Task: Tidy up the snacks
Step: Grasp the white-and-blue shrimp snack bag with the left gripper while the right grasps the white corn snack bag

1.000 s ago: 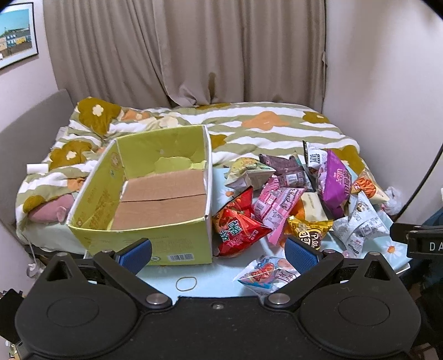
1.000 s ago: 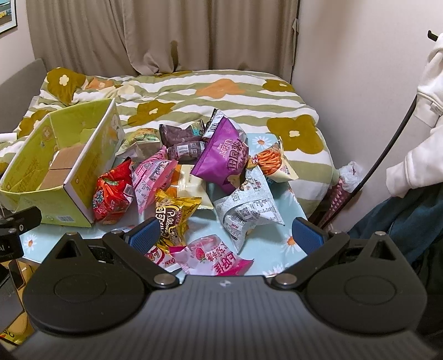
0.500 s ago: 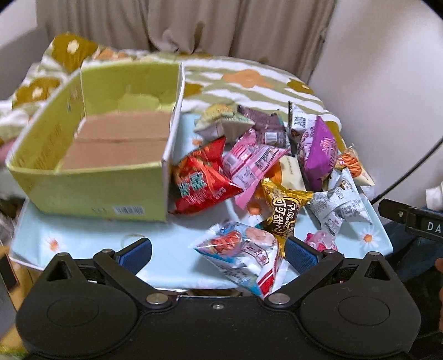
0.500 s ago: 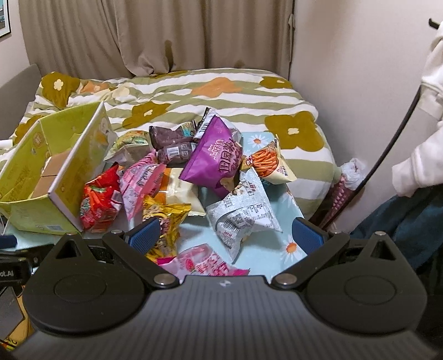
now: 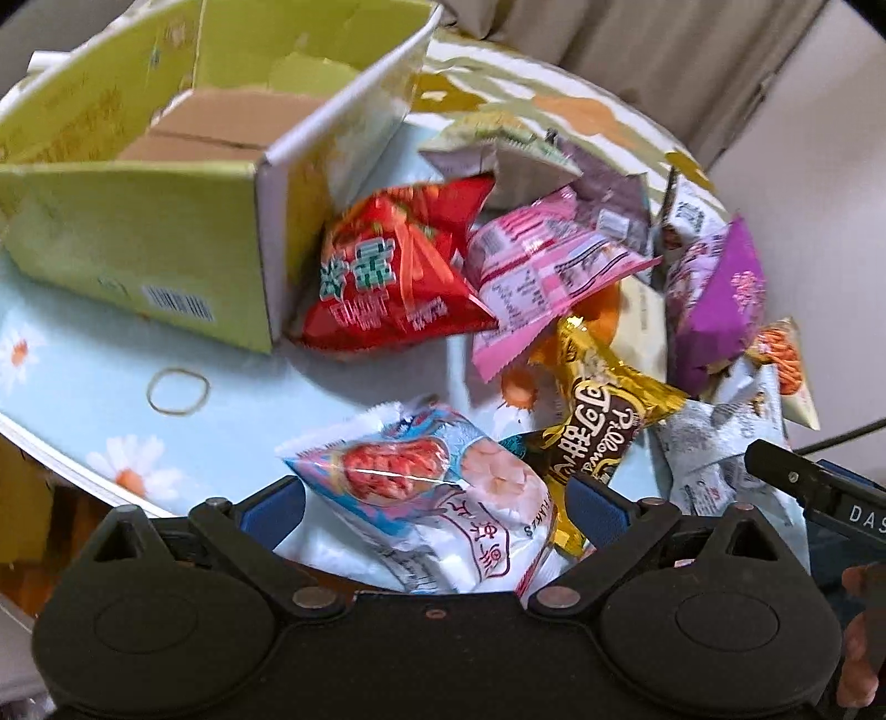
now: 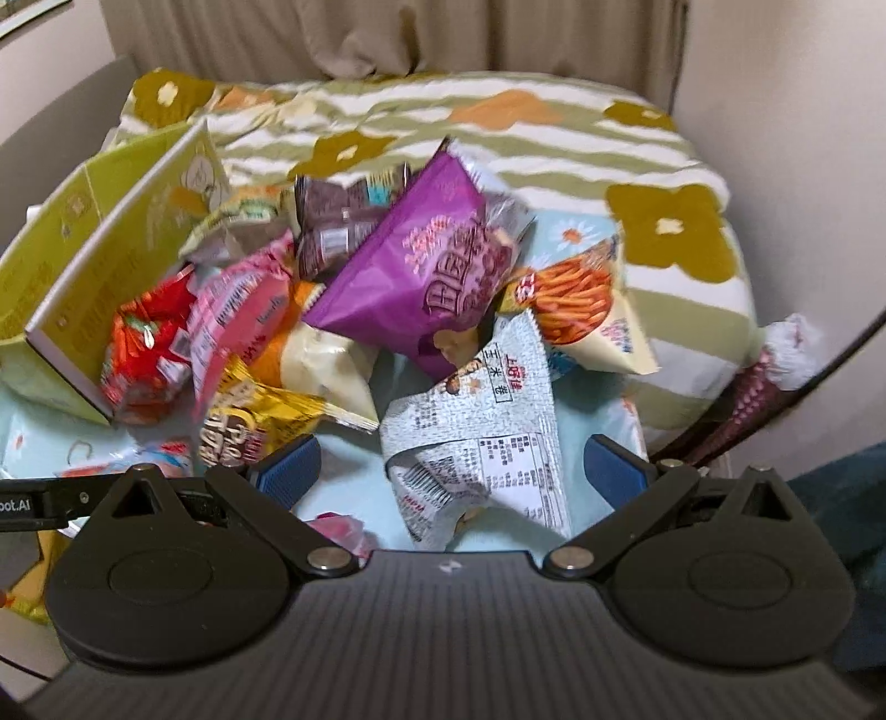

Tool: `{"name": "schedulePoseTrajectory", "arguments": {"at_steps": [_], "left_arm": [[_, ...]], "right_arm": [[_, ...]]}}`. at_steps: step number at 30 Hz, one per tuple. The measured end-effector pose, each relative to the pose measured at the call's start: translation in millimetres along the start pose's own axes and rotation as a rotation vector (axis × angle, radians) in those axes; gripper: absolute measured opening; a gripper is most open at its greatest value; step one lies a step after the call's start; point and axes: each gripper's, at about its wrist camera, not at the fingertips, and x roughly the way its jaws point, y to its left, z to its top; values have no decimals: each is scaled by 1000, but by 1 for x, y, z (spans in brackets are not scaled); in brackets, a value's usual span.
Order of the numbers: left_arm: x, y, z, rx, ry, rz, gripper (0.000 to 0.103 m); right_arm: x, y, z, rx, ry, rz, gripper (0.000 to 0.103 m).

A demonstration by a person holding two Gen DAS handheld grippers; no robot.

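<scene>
The left gripper [image 5: 434, 507] has dropped from facing the empty box [image 5: 166, 221] at ten o'clock and now straddles the blue shrimp packet [image 5: 432, 498], jaws wide. The right gripper [image 6: 451, 462], also open, has closed in on the white packet [image 6: 487, 437] at twelve o'clock, so first pickups look imminent.

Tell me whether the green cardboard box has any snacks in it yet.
Empty as far as visible: the green cardboard box shows only bare brown bottom flaps; its near corner is hidden.

Rubber band [image 5: 178, 391] on daisy-print tablecloth [image 5: 66, 387]; floral striped bedspread [image 6: 554, 149], beige curtains [image 6: 443, 33] behind.
</scene>
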Motion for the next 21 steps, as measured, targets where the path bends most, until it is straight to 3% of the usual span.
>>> {"name": "schedulePoseTrajectory", "arguments": {"at_steps": [8, 12, 21], "left_arm": [[18, -8, -2, -21, -6, 6, 89], [21, -9, -2, -24, -7, 16, 74], [16, -8, -8, -46, -26, 17, 68]], "right_arm": [[39, -21, 2, -6, 56, 80, 103], [52, -28, 5, 11, 78, 123, 103], [76, -34, 6, 16, 118, 175, 103]]}}
